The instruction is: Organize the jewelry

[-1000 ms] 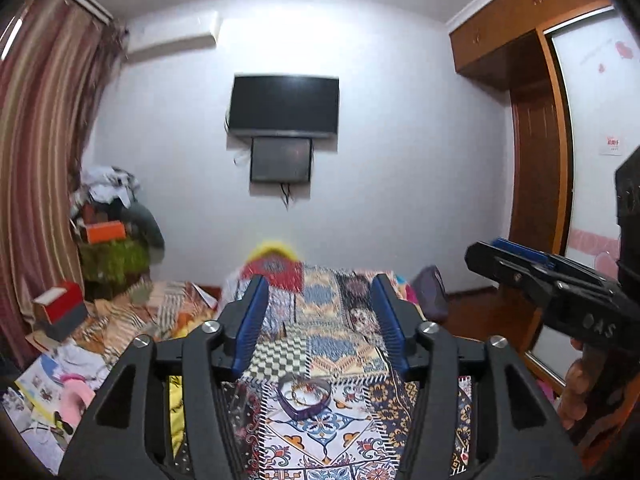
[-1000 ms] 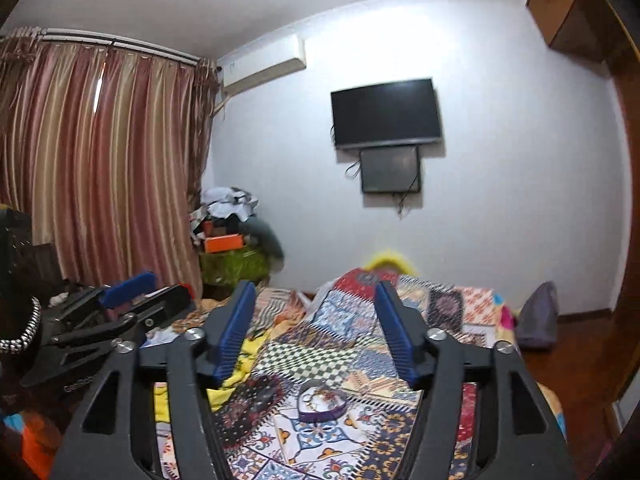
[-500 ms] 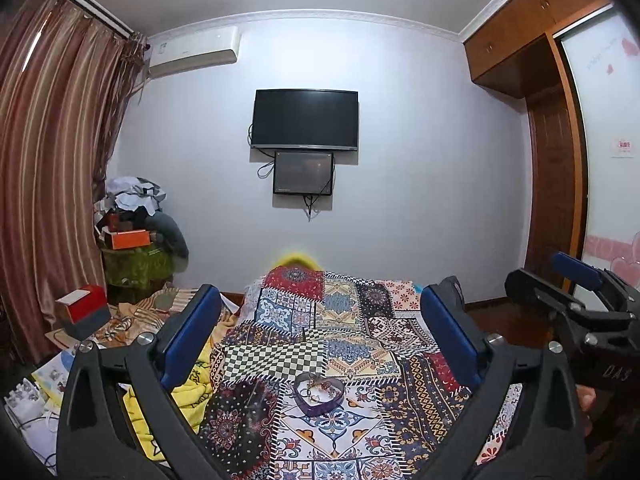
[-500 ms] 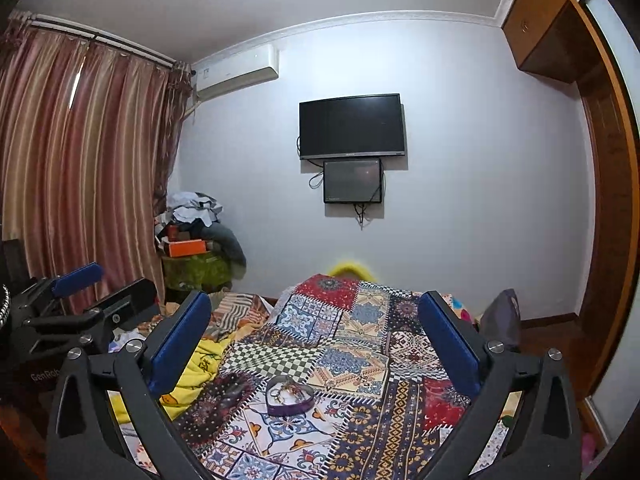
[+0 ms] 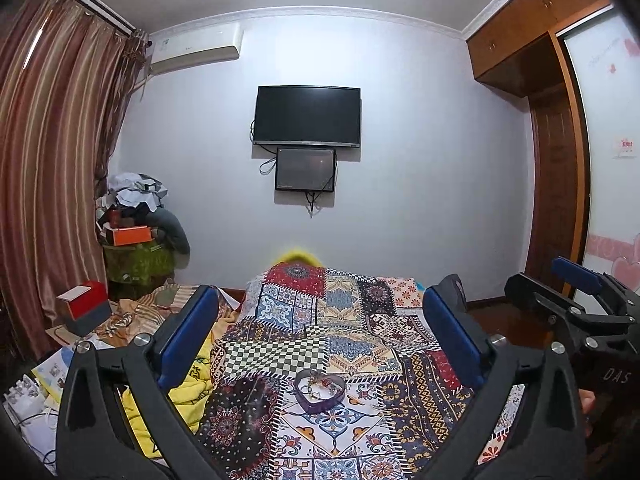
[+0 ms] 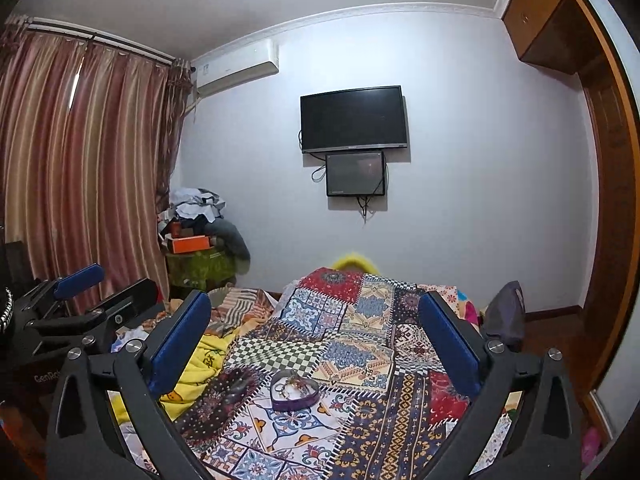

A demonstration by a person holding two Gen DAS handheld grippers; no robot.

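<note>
Left wrist view: I find the left gripper (image 5: pixel 320 332) with its jaws spread wide and nothing between them, where a second ago they stood close together; the right gripper (image 6: pixel 316 332) shows the same change, its jaws now fully released and holding nothing. Both units have also pulled back and levelled, so more of the room and the patchwork-quilted bed (image 5: pixel 360 344) is in frame than before. The purple heart-shaped jewelry box (image 5: pixel 319 390) rests on the quilt, lid off or absent, with small rings and trinkets lying inside it; it has not moved across the three samples. It sits well ahead of both grippers, roughly centred between each pair of blue pads, untouched. I judge this to be the ready posture before the first reach: no piece has yet been taken up, and the sorting has not visibly begun. The contents are too small to identify individually.
</note>
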